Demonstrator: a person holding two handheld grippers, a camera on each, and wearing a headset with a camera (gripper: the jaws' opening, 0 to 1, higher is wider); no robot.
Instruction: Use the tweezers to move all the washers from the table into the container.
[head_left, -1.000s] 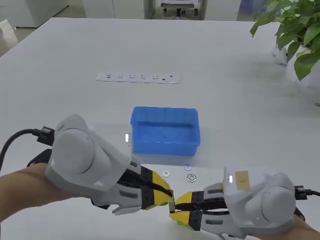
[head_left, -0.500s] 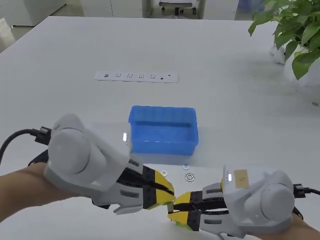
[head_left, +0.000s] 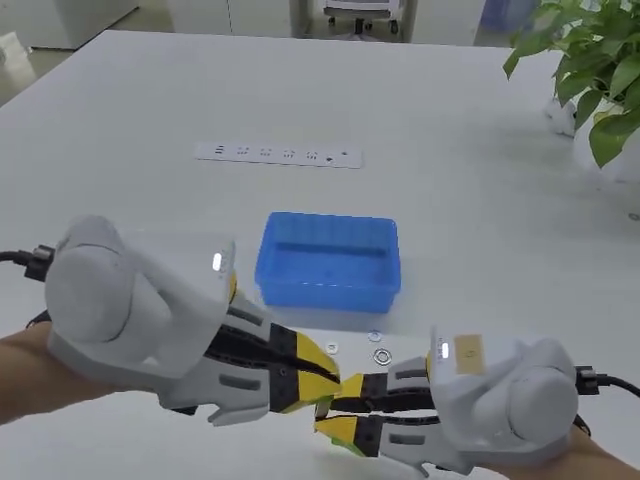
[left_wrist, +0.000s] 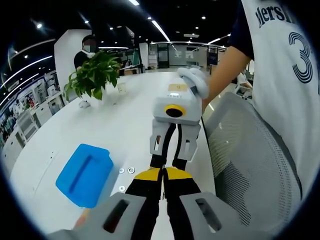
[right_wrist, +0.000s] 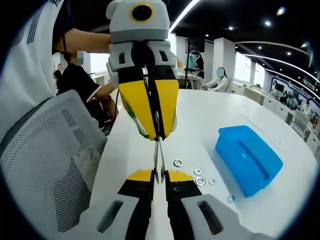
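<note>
Thin metal tweezers run between the two grippers, which face each other tip to tip near the table's front edge. My left gripper is shut on one end and my right gripper is shut on the other. In the right gripper view my right gripper pinches the tweezers' lower end. Three washers lie on the white table just beyond the jaws, in front of the blue container. The washers and container lie to the right in the right gripper view; the container sits lower left in the left gripper view.
A white power strip lies on the table behind the container. A potted plant stands at the far right edge. A grey mesh chair and the person's torso are behind the grippers at the table's front.
The left gripper's body has swung to the left and lower in the head view, while its jaws stay meeting the right gripper's jaws. The washers and container have not moved.
</note>
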